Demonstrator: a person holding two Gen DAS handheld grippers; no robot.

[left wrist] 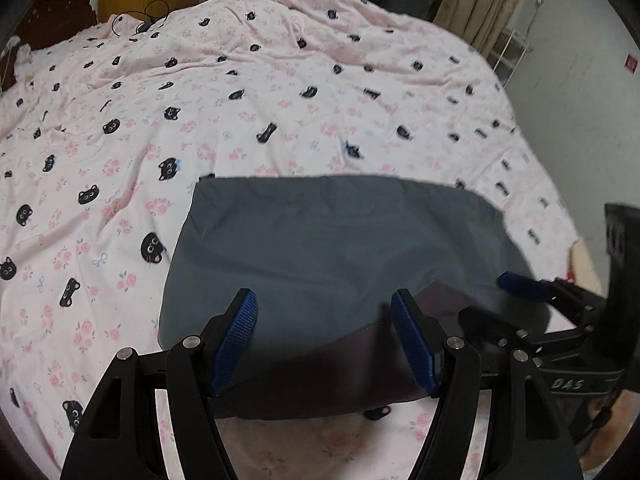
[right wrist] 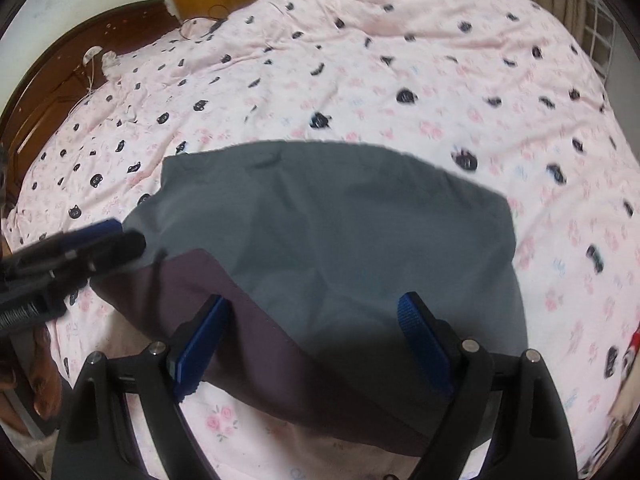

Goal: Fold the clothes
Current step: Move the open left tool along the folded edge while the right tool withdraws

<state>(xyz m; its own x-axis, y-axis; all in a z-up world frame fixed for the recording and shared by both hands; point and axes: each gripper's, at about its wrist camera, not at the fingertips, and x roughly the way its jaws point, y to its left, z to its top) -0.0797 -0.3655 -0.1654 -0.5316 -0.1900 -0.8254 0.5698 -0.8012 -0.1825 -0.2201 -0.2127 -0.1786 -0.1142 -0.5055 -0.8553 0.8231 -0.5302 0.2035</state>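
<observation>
One grey garment (left wrist: 320,240), folded, near edge of bed. One darker purple band (right wrist: 224,312) along its near side. One pink quilt (left wrist: 280,92) printed with black cat faces; faces too many and too blurred for a firm count. Two grippers: left gripper (left wrist: 324,312), right gripper (right wrist: 316,320), two blue-padded fingers (left wrist: 240,328) each. One dark wooden headboard (right wrist: 60,88), far left. One tangle of cable (left wrist: 148,20), far side.

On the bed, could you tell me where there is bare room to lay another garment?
Free: the bedspread beyond the grey garment, and left of it. Crowded: cables by the headboard.
</observation>
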